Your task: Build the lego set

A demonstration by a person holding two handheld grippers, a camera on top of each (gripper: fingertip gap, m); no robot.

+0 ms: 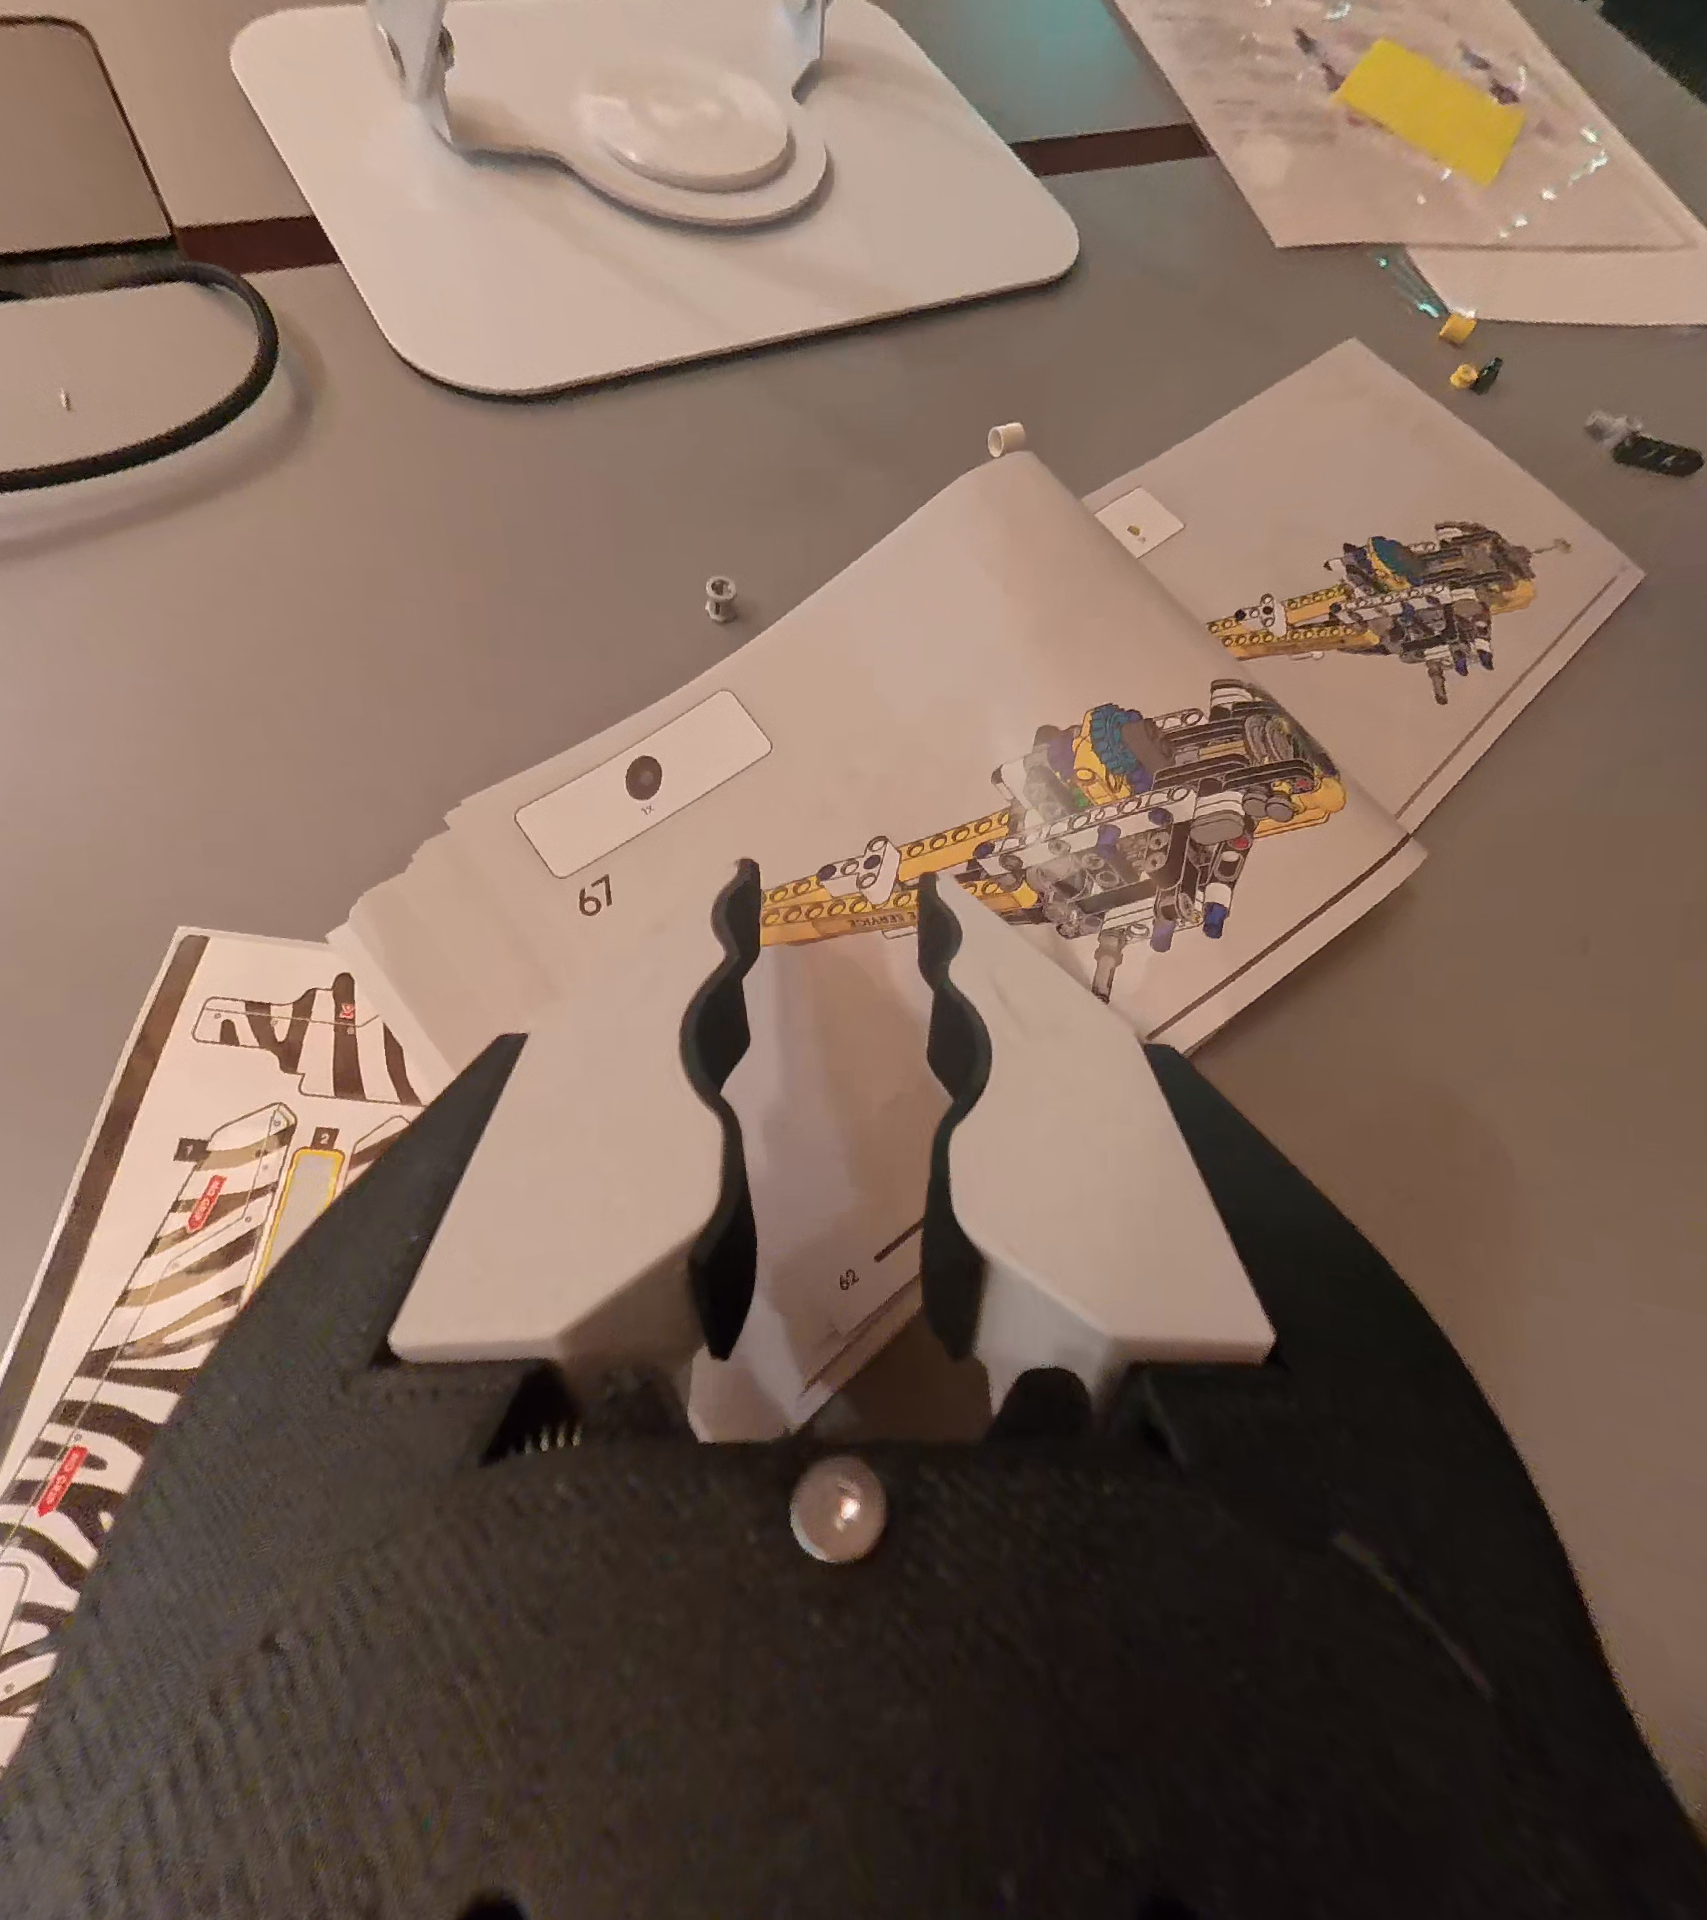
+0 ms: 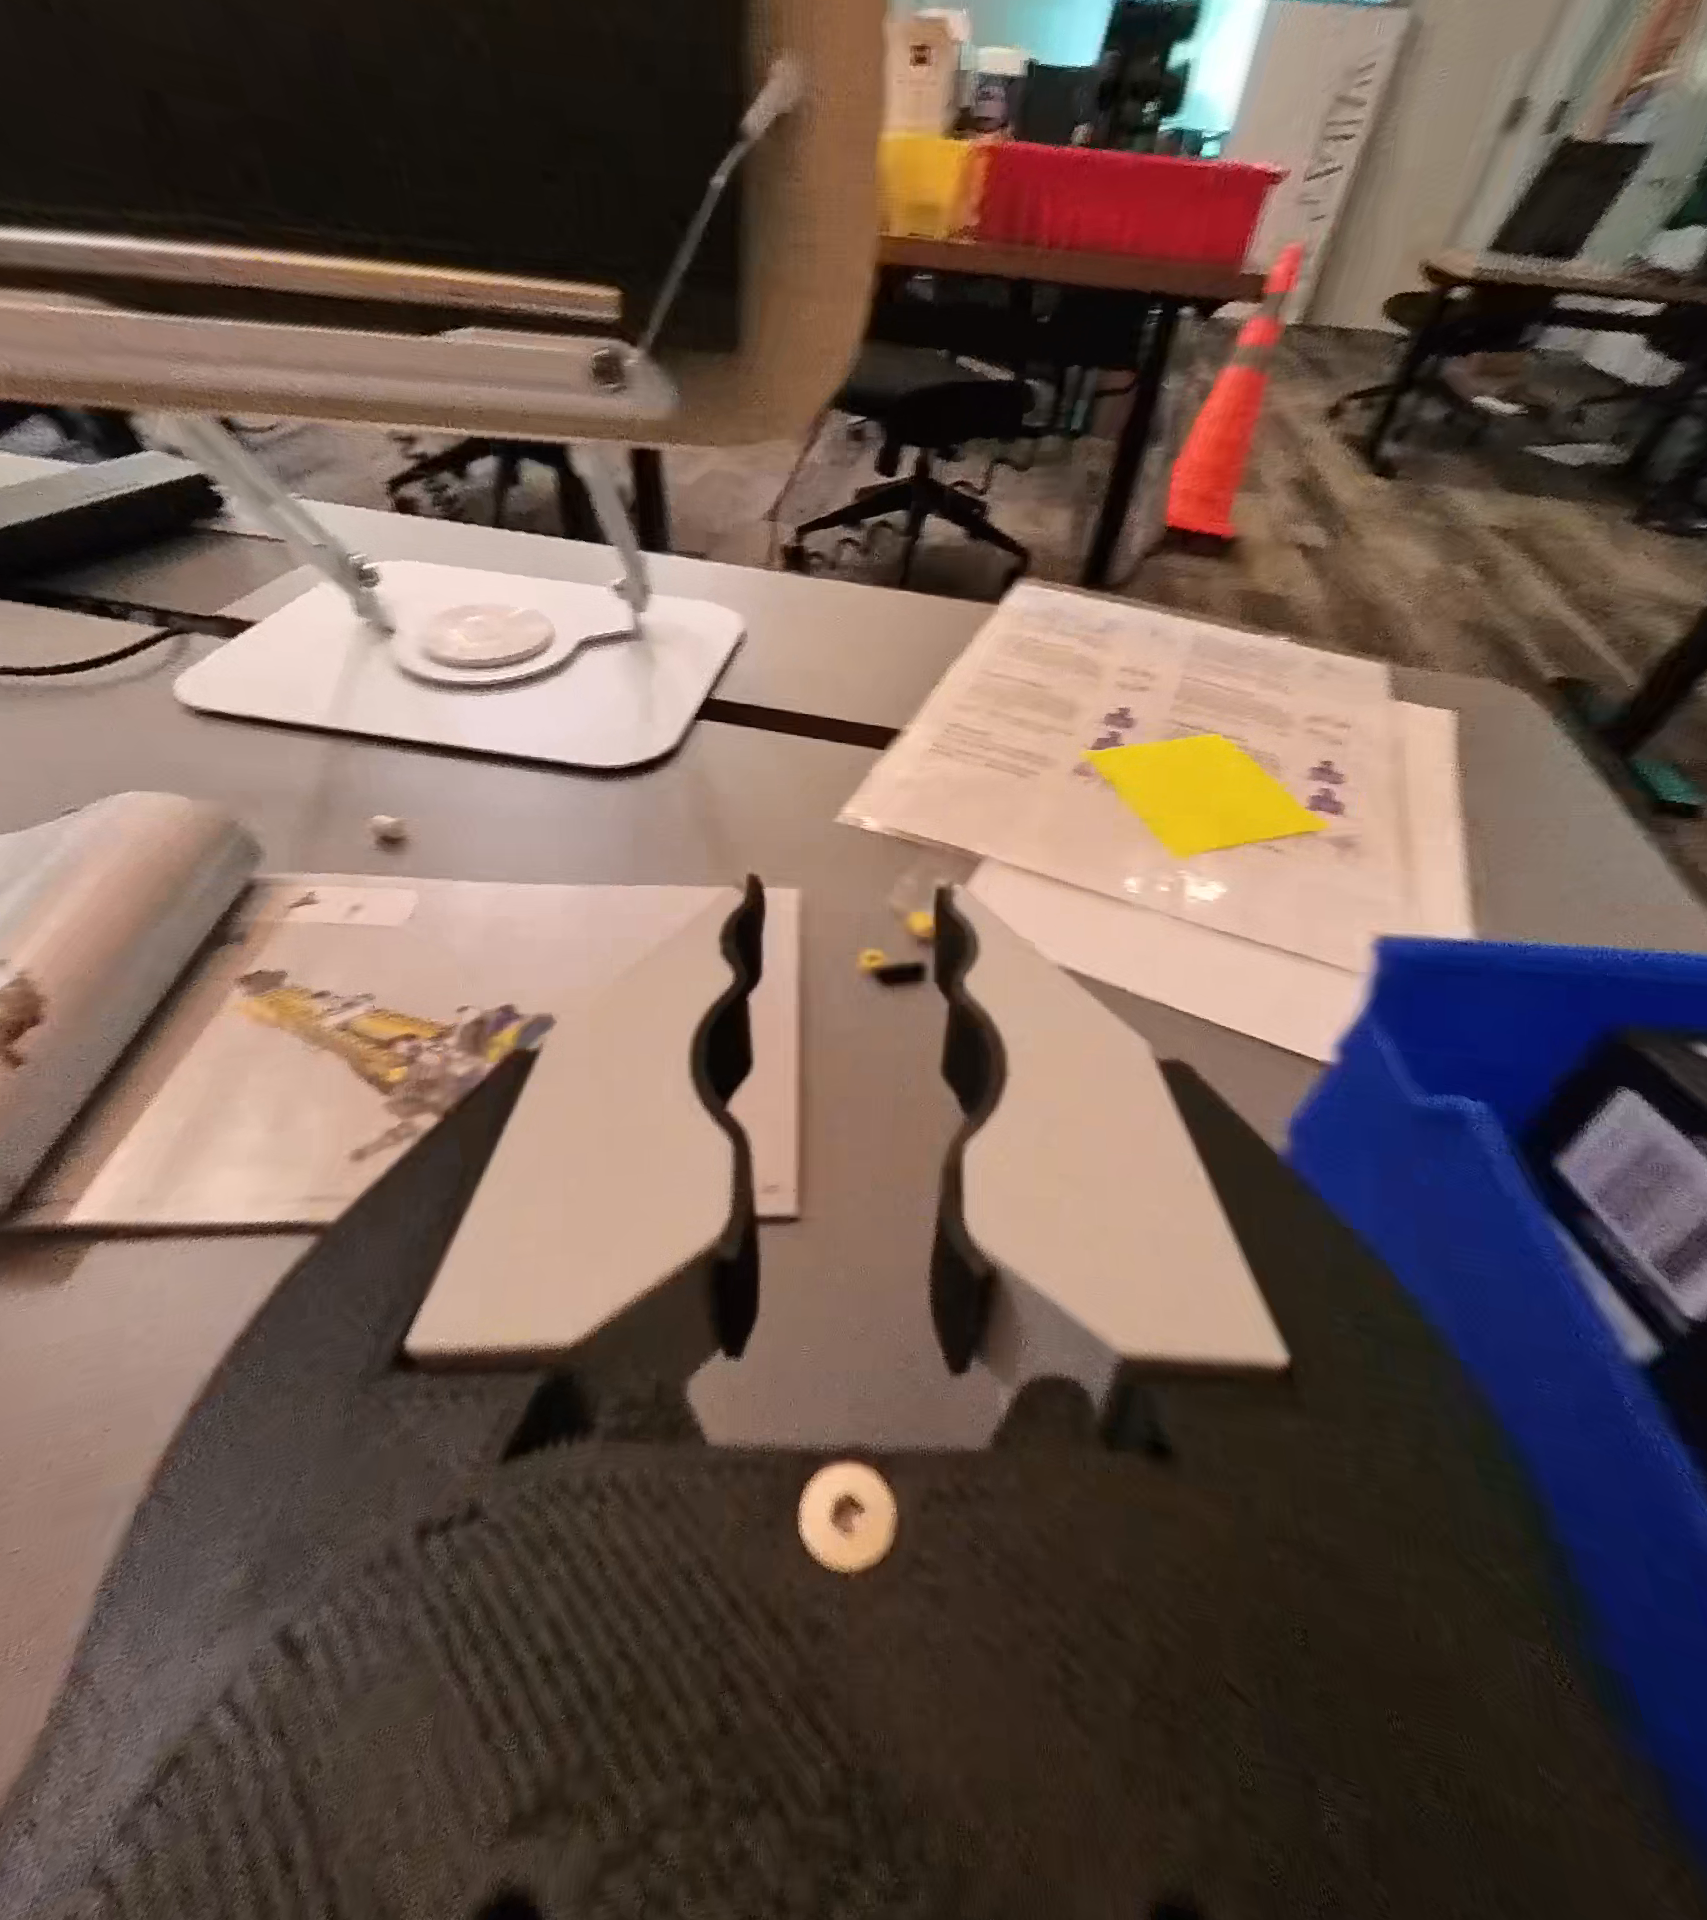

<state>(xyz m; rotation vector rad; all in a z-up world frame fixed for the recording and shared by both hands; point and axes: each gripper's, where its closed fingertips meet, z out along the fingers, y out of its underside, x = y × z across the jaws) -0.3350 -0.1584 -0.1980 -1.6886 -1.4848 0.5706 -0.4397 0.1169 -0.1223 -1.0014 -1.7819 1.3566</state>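
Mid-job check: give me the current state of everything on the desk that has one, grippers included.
left gripper: open, empty, over the booklet.
right gripper: open, empty, above the desk.
instruction booklet: open, pages curled up, flat on the desk.
sticker sheet: flat, partly under the left gripper.
blue bin: upright, holding items.
small yellow and black pieces: loose, unassembled.

Left gripper [image 1: 838,883] and right gripper [image 2: 844,899] — jaws parted, empty, angled forward and down.

white monitor stand base [image 1: 662,208] on grey table [image 1: 413,582] | black cable [image 1: 236,332] left | orange cone [image 2: 1228,395] on floor
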